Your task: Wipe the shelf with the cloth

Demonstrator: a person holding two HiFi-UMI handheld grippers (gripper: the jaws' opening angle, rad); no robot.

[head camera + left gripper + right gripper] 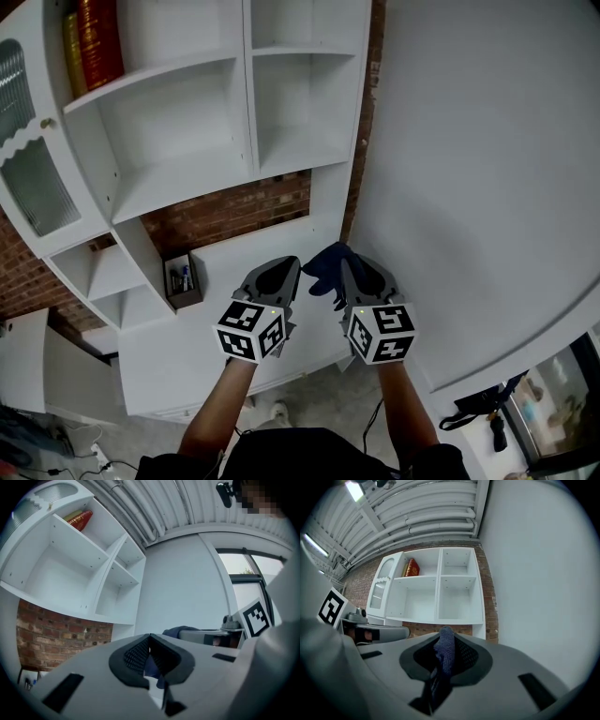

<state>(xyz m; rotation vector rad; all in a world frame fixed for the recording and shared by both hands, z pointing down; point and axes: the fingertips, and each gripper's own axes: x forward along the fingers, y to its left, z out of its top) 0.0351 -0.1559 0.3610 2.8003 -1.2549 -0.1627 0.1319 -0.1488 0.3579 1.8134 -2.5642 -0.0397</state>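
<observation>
A dark blue cloth (322, 263) is pinched in my right gripper (344, 269), which is shut on it; in the right gripper view the cloth (444, 649) sticks up between the pads. My left gripper (292, 264) is just to its left, shut, with nothing between its fingertips (140, 652). Both are held side by side in front of the white shelf unit (184, 174), over its lower counter ledge (234, 251). The shelf unit (440, 598) has open, bare compartments. From the left gripper view the cloth (176, 630) shows at the tip of the right gripper.
Red books (98, 42) stand in the top left compartment. A glass cabinet door (33, 183) hangs open at the left. A small dark box of pens (182, 281) sits on the ledge by the brick back wall (234, 211). A plain white wall (487, 187) fills the right.
</observation>
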